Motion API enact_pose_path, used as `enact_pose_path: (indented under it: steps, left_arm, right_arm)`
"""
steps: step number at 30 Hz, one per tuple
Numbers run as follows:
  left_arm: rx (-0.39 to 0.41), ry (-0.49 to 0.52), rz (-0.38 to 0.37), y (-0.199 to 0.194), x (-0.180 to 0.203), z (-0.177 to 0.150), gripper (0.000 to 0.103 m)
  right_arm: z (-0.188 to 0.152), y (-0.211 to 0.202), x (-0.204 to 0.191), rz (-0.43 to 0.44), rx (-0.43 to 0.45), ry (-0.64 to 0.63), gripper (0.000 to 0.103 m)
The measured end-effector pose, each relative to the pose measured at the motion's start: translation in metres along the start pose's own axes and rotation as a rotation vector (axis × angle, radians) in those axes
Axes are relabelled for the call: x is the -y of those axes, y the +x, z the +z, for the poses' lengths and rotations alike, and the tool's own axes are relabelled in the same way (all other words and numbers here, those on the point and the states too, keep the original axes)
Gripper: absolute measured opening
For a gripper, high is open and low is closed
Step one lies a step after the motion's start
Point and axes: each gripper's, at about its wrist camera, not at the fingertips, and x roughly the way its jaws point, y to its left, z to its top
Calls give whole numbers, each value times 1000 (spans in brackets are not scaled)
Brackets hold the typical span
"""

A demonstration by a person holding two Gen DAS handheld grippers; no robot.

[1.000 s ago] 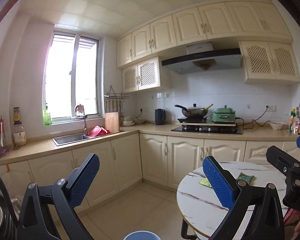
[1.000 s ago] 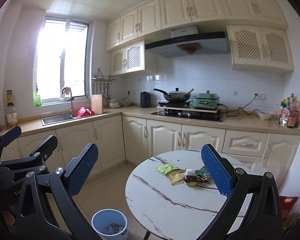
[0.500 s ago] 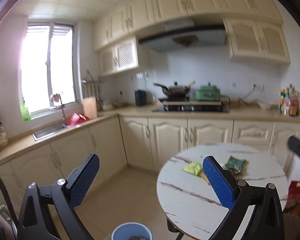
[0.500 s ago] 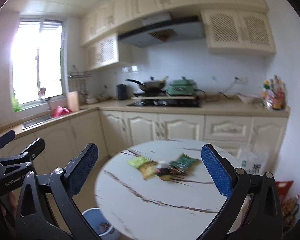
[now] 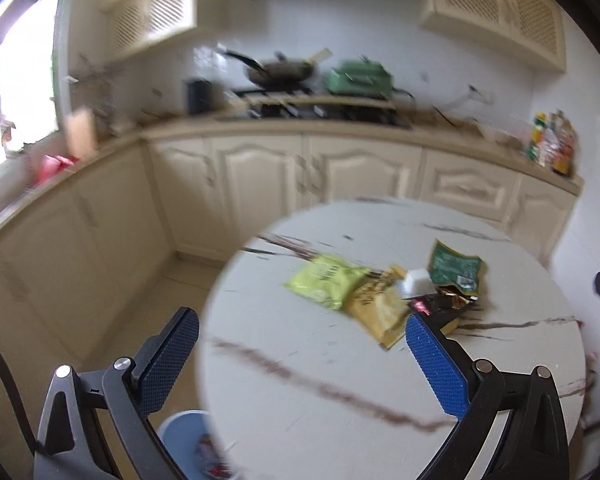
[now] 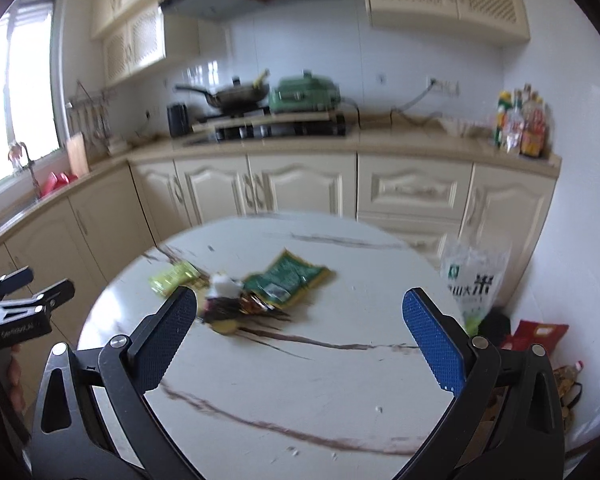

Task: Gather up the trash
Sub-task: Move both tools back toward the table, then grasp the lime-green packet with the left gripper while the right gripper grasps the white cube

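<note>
Right wrist: claw [image 6: 300,320] wide, empty.

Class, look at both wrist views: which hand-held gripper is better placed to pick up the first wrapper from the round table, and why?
Probably the left hand-held gripper. It is open, and its right finger sits just short of the yellow wrapper at the pile's near edge. The right hand-held gripper, also open, frames mostly bare table.

- Round white marble-pattern table [image 5: 340,420], dark veins.
- On it, clustered: yellow-green wrapper [image 5: 326,280], yellow packet [image 5: 380,312], green packet [image 5: 454,268], small white cup [image 5: 416,282], dark crumpled wrapper [image 5: 446,302].
</note>
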Motion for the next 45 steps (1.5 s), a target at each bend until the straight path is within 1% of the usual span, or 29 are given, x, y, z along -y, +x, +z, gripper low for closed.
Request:
enact_pose_path:
  steps: [2, 3, 6, 9, 10, 11, 12, 13, 14, 15, 17, 19, 20, 23, 26, 27, 29, 31, 33, 34, 36, 38, 40, 42, 44, 45]
  left_arm:
    - [-61, -3, -17, 42, -2, 18, 102]
    - [-70, -1, -27, 55, -6, 25, 102]
    - [-139, 26, -31, 104, -8, 44, 102]
    - [-168, 47, -40, 134, -9, 54, 101]
    - [-189, 45, -65, 148, -11, 59, 101]
    - [-197, 41, -97, 157, -13, 62, 101]
    - [-202, 40, -110, 165, -13, 64, 101]
    - [-210, 41, -108, 173, -14, 66, 101]
    - [-222, 53, -80, 183, -15, 70, 101]
    - [-226, 58, -68, 191, -15, 68, 101]
    - [-234, 68, -53, 205, -18, 69, 100]
    - [-256, 63, -58, 211, -21, 70, 97]
    - [-268, 62, -70, 216, -24, 72, 97]
    - [-280, 94, -74, 224, -24, 79, 95]
    - [-266, 113, -100, 224, -22, 83, 80]
    - [-260, 121, -110, 226, -20, 83, 70]
    - [-252, 137, -121, 223, -16, 80, 65]
    - [-242, 145, -150, 219, -12, 77, 41]
    - [-237, 156, -147, 215, -10, 74, 36]
    - [-235, 155, -153, 213, -10, 72, 31]
    - [-235, 130, -174, 205, -13, 68, 27]
    - [-233, 108, -200, 195, -16, 64, 26]
    - [-227, 106, -187, 188, -19, 61, 26]
    - [-209, 97, -189, 175, -23, 57, 26]
    - [-186, 73, -181, 159, -29, 53, 26]
    - [-182, 70, -184, 152, -31, 52, 26]
  right_arm:
    - [0, 28, 7, 2, -49, 6, 103]
    - [0, 43, 11, 8, -75, 13, 103]
    - [1, 82, 21, 14, -134, 22, 103]
    - [5, 110, 27, 21, -179, 34, 103]
    - [6, 123, 30, 19, -207, 41, 103]
    - [7, 129, 32, 19, -217, 41, 103]
    - [8, 139, 32, 29, -224, 32, 103]
    - [9, 145, 32, 36, -232, 27, 103]
    - [10, 153, 32, 39, -246, 23, 103]
    - [12, 163, 32, 48, -266, 22, 103]
    - [16, 183, 32, 87, -310, 49, 103]
    - [16, 194, 31, 65, -342, 65, 103]
    - [17, 199, 30, 80, -346, 70, 103]
    - [18, 208, 28, 90, -358, 88, 103]
    - [17, 214, 23, 84, -363, 74, 103]
    - [17, 215, 22, 88, -366, 75, 103]
    - [15, 215, 20, 84, -372, 77, 103]
    - [13, 213, 18, 92, -373, 73, 103]
    - [14, 209, 13, 90, -365, 60, 103]
    - [15, 206, 8, 100, -355, 46, 103]
    - [17, 200, -2, 120, -341, 20, 103]
    - [19, 196, -19, 136, -324, -27, 103]
    - [17, 195, -40, 155, -317, -95, 103]
    - [13, 196, -62, 168, -322, -174, 97]
    - [7, 201, -85, 179, -329, -245, 75]
    - [4, 205, -94, 182, -345, -265, 70]
